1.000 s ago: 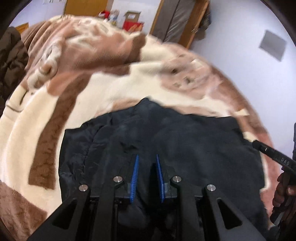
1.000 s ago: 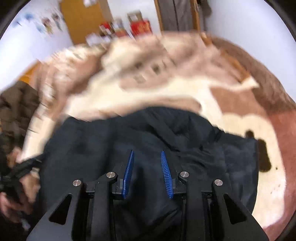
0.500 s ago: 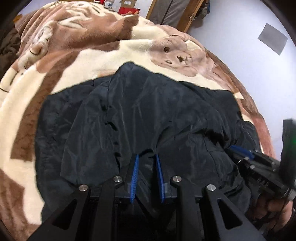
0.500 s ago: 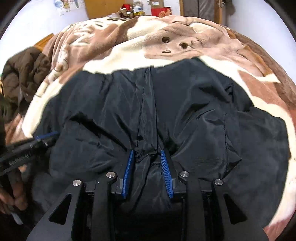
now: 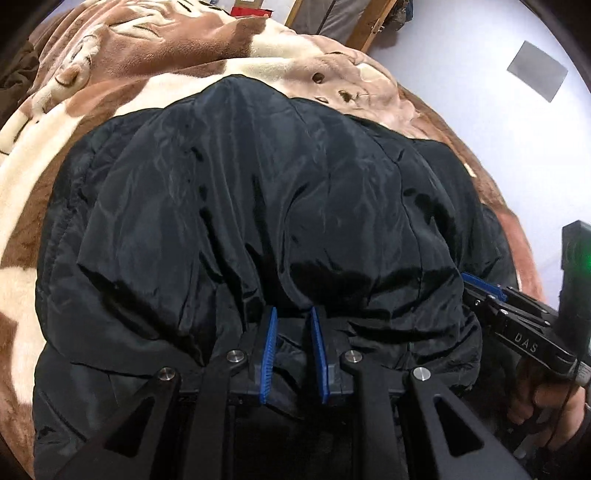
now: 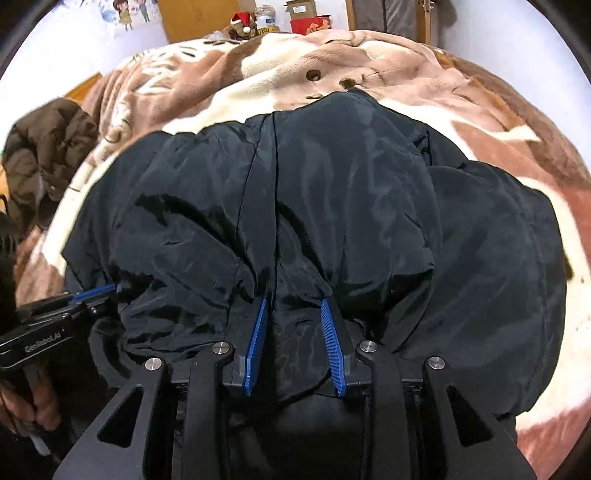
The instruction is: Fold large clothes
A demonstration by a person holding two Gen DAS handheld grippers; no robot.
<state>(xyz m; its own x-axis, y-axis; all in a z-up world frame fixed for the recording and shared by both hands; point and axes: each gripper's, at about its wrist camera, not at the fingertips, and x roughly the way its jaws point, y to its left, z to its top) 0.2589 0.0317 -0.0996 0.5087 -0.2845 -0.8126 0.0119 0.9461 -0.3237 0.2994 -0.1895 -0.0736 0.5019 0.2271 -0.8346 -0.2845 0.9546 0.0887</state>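
A large black padded jacket point(image 5: 266, 206) lies spread on a brown and cream bed blanket point(image 5: 155, 48); it also fills the right wrist view point(image 6: 332, 206). My left gripper point(image 5: 293, 314) is shut on a bunched fold of the jacket's near edge. My right gripper point(image 6: 293, 304) is shut on another fold of the same edge, further right. Each gripper shows in the other's view, the right one point(image 5: 480, 286) at the right side and the left one point(image 6: 98, 290) at the left side.
A brown coat point(image 6: 48, 147) lies heaped at the blanket's left edge. Boxes and a red bin point(image 6: 308, 24) stand beyond the bed's far end by a wooden door. A white wall point(image 5: 517, 129) runs along the right of the bed.
Both grippers have carried the jacket's near edge forward and down; the jacket now fills more of both views and lies spread over the blanket.
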